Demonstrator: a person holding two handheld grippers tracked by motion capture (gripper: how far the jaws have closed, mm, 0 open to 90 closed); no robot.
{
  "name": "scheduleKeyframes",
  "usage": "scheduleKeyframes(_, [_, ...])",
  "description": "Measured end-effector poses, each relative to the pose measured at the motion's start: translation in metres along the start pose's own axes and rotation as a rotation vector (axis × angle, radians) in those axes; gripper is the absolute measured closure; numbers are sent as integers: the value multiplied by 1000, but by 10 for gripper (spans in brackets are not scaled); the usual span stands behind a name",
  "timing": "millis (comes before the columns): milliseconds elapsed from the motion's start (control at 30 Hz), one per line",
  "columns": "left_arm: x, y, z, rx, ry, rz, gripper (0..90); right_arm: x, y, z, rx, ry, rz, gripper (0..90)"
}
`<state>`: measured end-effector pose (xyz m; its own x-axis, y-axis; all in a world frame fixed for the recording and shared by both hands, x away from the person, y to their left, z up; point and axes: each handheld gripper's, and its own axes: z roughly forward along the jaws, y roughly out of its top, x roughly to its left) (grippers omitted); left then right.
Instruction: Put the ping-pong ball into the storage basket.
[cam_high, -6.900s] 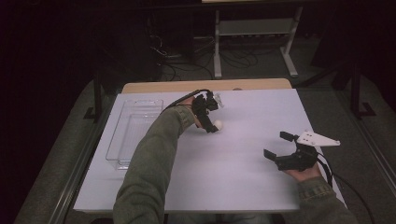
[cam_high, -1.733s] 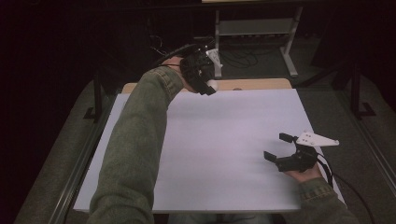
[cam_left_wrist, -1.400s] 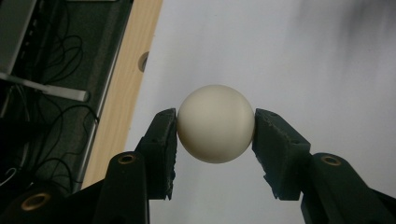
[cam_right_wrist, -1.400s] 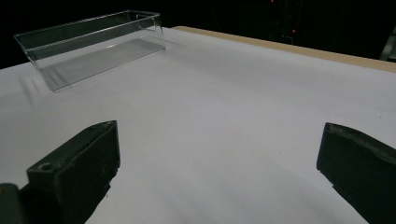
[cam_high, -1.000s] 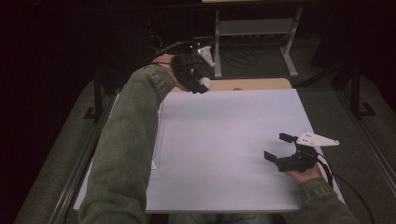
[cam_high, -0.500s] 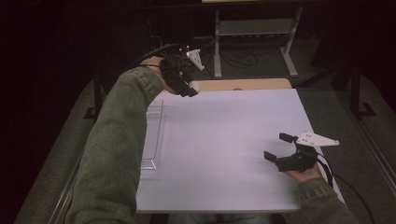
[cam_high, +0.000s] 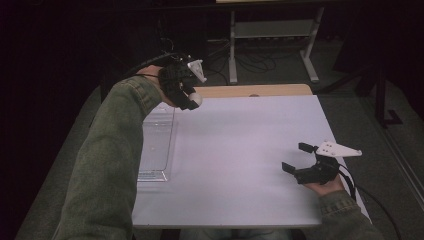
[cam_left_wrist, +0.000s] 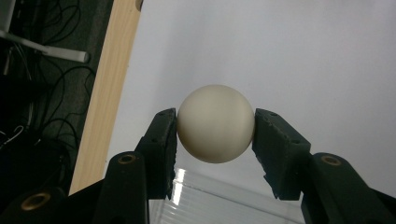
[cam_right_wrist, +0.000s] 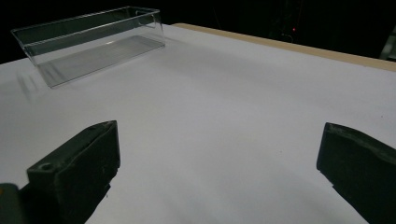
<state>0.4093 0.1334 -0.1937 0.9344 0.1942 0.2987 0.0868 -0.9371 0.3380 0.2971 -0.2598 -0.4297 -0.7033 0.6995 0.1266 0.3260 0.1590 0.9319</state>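
A cream-white ball (cam_left_wrist: 215, 123) sits squeezed between the two black jaws of my left gripper (cam_left_wrist: 215, 135). In the high view that gripper (cam_high: 189, 97) is raised over the table's far left corner, the ball (cam_high: 195, 100) peeking out at its tip, just above the far end of a clear plastic tray (cam_high: 159, 145). The tray's rim (cam_left_wrist: 219, 189) shows right below the ball in the left gripper view. My right gripper (cam_high: 300, 160) rests open at the near right of the white table (cam_high: 240, 150), its jaws wide apart with nothing between them (cam_right_wrist: 219, 172).
The clear tray (cam_right_wrist: 88, 44) lies along the table's left side. A bare wooden strip (cam_high: 250, 90) runs along the far edge. Beyond it stand a white frame (cam_high: 272, 30) and cables on the dark floor.
The left arm has carried the ball leftward, from above the far middle of the table to over the tray's far end. The right gripper has stayed put.
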Motion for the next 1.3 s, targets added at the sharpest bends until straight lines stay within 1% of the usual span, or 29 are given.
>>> scheduleKeyframes(100, [-1,-5,-3,5,0,-10,503,0,0,0,-2,-4,-2,0])
scheduleKeyframes(267, [-2,-12,-4,21,-7,-1,502,0,0,0,-2,-4,-1,0])
scheduleKeyframes(467, [-3,-24,-6,32,-11,-17,502,0,0,0,-2,-7,-6,0])
scheduleKeyframes(500, [-3,-24,-6,32,-11,-17,503,0,0,0,-2,-7,-6,0])
scheduleKeyframes(533, [-4,-29,-7,39,-9,-24,503,0,0,0,-2,-8,-7,0])
scheduleKeyframes(600, [-4,-33,-10,38,-8,-32,503,0,0,0,-1,-8,-6,0])
scheduleKeyframes(667, [-4,-37,-12,34,-3,-29,503,0,0,0,0,-7,-8,0])
scheduleKeyframes(700, [-4,-40,-13,33,-1,-36,503,0,0,0,1,-7,-8,0])
scheduleKeyframes(833, [-3,-51,-16,52,1,-39,503,1,0,1,6,-5,-8,0])
scheduleKeyframes(933, [-4,-57,-19,55,7,-48,503,1,0,1,7,-4,-9,0])
scheduleKeyframes(1067, [-5,-65,-24,53,20,-53,503,1,0,2,11,-3,-26,0])
scheduleKeyframes(1300, [-4,-80,-26,66,16,-63,504,3,0,2,16,1,-30,0])
